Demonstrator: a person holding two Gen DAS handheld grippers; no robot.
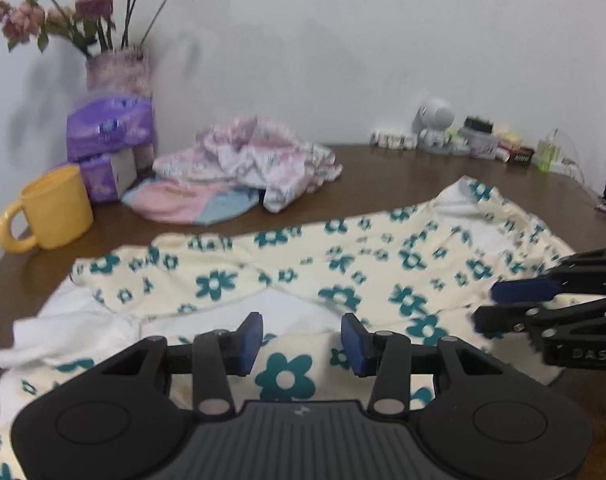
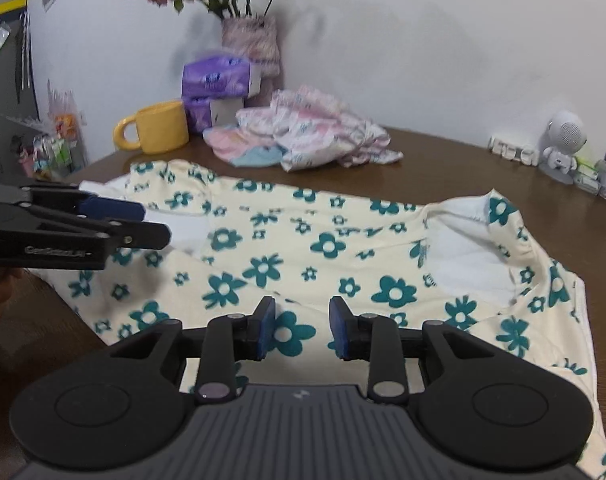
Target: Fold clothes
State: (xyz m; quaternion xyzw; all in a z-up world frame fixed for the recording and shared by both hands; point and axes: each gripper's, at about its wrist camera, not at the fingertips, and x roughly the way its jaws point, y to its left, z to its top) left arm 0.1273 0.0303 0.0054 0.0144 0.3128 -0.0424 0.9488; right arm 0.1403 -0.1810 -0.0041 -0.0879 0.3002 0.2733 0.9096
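Nearest each camera, the left hand-held gripper (image 1: 301, 336) and the right hand-held gripper (image 2: 302, 327) both hang low over the flowered garment (image 2: 303, 248) with their blue pads spread apart and nothing between them. That garment, cream knit printed with teal daisies, lies across the brown wooden counter (image 2: 443, 164), mostly flat; its plain white inner face shows at turned-over patches near both ends, so parts are already doubled back, though whether this is a fold half made or only a loose spread I cannot tell. Judging from this, clean work here means pinching only a hem or corner, taking both layers together, and keeping the 2 grips level so the soft, limp cloth does not skew or drag wrinkles across the smooth counter. Farther back sits a crumpled pink-and-white garment (image 2: 323, 132) partly over a flatter pink and pale-blue piece (image 2: 247, 152). Beside them stand a glossy yellow mug (image 2: 159, 128), 2 purple tissue packs (image 2: 217, 76), and a vase of faded flowers (image 2: 251, 36) against the white wall.
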